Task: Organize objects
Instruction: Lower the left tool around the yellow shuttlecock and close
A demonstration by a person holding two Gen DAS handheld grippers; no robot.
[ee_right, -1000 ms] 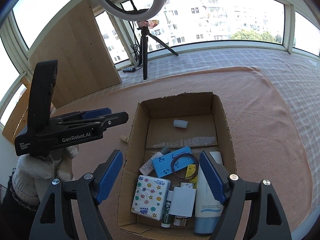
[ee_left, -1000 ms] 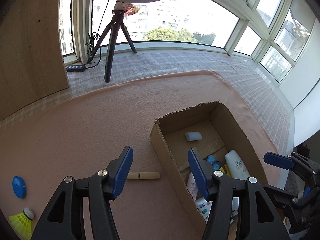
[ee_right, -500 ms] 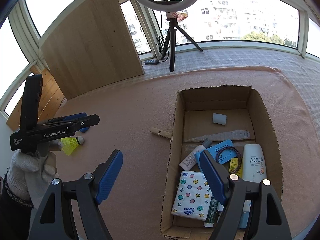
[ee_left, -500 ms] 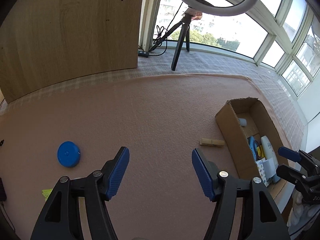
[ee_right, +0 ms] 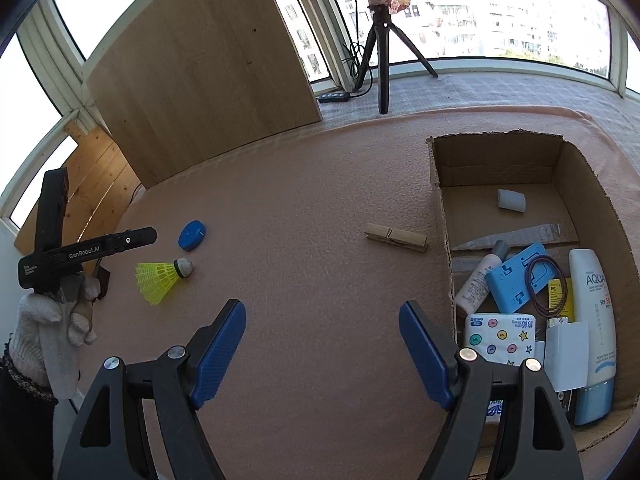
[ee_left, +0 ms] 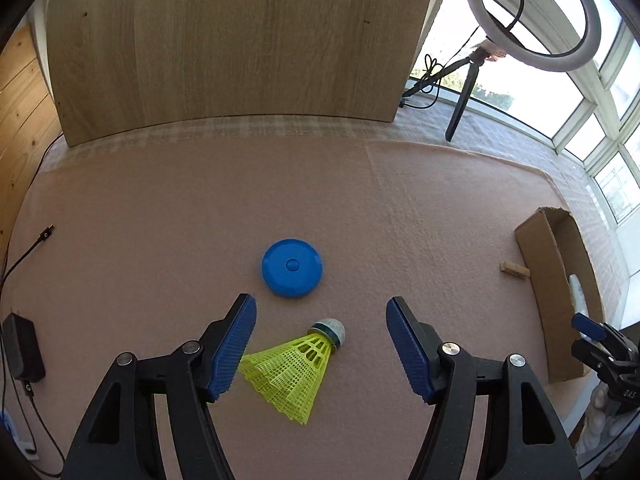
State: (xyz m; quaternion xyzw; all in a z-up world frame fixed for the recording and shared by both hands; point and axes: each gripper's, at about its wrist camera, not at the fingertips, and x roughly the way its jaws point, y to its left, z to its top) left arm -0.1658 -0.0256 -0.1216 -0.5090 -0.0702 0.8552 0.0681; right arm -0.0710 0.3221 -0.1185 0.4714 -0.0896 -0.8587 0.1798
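Note:
A yellow shuttlecock point(ee_left: 296, 368) lies on the pink mat between the fingers of my left gripper point(ee_left: 320, 303), cork end pointing away. The jaws stand open and the pads do not press on it. Just beyond it sits a blue round disc point(ee_left: 292, 267). The right wrist view shows the left gripper point(ee_right: 148, 236) hovering over the shuttlecock point(ee_right: 160, 280) and the disc point(ee_right: 192, 235). My right gripper point(ee_right: 321, 307) is open and empty over bare mat, left of the cardboard box point(ee_right: 442, 220). A wooden clothespin point(ee_right: 396, 237) lies beside the box's left wall.
The box holds a sunscreen tube point(ee_right: 596, 320), a tissue pack point(ee_right: 500, 334), a blue case point(ee_right: 520, 280) and other small items. A wooden board point(ee_left: 232, 40) leans at the back. A ring-light tripod point(ee_right: 382, 60) stands by the windows. A black adapter point(ee_left: 22, 348) with its cable lies at the mat's left edge.
My left gripper swung left, away from the box, to stand over the shuttlecock, and its jaws widened a little. The right gripper shifted left, so the box now lies to its right.

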